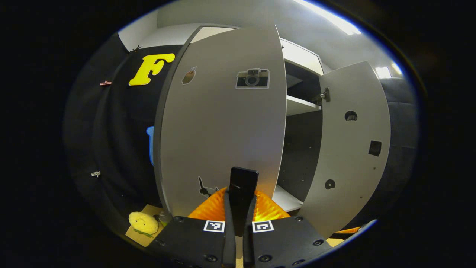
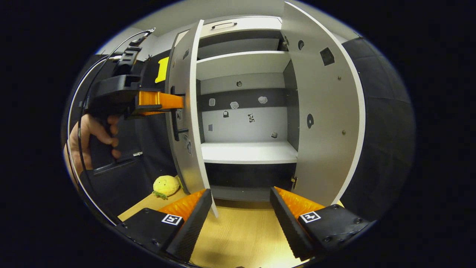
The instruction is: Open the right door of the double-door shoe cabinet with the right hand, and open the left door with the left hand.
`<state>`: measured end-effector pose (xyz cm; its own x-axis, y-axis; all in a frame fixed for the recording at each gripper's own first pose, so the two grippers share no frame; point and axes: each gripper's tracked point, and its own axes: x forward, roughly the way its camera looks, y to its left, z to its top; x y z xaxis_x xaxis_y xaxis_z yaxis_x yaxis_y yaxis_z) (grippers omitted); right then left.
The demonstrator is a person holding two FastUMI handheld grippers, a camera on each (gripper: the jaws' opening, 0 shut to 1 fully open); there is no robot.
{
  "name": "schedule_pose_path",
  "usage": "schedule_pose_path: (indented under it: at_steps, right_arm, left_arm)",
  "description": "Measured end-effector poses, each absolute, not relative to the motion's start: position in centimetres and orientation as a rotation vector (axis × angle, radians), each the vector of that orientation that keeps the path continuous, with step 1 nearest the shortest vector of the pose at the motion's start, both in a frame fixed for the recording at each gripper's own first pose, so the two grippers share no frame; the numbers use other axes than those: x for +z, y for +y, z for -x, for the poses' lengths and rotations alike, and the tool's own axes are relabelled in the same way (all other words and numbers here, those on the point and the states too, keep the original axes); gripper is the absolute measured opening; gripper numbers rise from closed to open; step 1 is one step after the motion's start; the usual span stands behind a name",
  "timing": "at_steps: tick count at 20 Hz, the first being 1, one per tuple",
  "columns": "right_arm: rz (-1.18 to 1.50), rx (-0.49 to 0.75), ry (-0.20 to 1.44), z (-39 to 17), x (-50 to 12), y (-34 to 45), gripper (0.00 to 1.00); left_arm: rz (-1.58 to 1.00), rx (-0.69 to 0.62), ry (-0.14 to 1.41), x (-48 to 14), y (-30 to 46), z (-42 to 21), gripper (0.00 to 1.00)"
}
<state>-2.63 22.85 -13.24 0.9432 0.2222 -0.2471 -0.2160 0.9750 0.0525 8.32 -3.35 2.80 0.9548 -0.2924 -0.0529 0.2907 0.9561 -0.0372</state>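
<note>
The grey left door (image 1: 219, 123) of the shoe cabinet stands partly open in the left gripper view. My left gripper (image 1: 241, 199) is shut on its upright black handle (image 1: 243, 178). The right door (image 1: 353, 141) is swung wide open, its inner face showing. In the right gripper view, the left gripper (image 2: 160, 100), held by a hand (image 2: 87, 137), grips the handle (image 2: 174, 111) of the left door (image 2: 186, 111). My right gripper (image 2: 241, 219) is open and holds nothing, low in front of the open cabinet. The right door (image 2: 323, 123) stands open beyond it.
White shelves (image 2: 245, 152) show inside the cabinet, with small stickers on the back panel. A yellow plush toy (image 2: 166, 185) lies on the wooden surface (image 2: 241, 234) left of the left door, also seen as the toy (image 1: 143, 222). Black cloth walls flank both sides.
</note>
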Motion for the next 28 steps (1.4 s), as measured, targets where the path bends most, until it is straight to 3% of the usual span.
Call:
schedule_pose_path:
  at_steps: [18,25,28]
  right_arm:
    - [-0.034,0.168,0.281,6.2,-15.2,27.7,0.99]
    - [-0.03,0.156,0.283,6.2,-15.1,27.9,0.99]
    - [-0.018,0.164,0.285,6.2,-14.9,27.9,0.99]
  left_arm:
    - [0.049,-0.292,0.023,3.8,7.9,-3.2,0.11]
    - [0.015,-0.155,-0.006,4.2,15.4,-3.5,0.06]
    - [0.106,-0.238,0.005,4.5,15.1,-3.0,0.05]
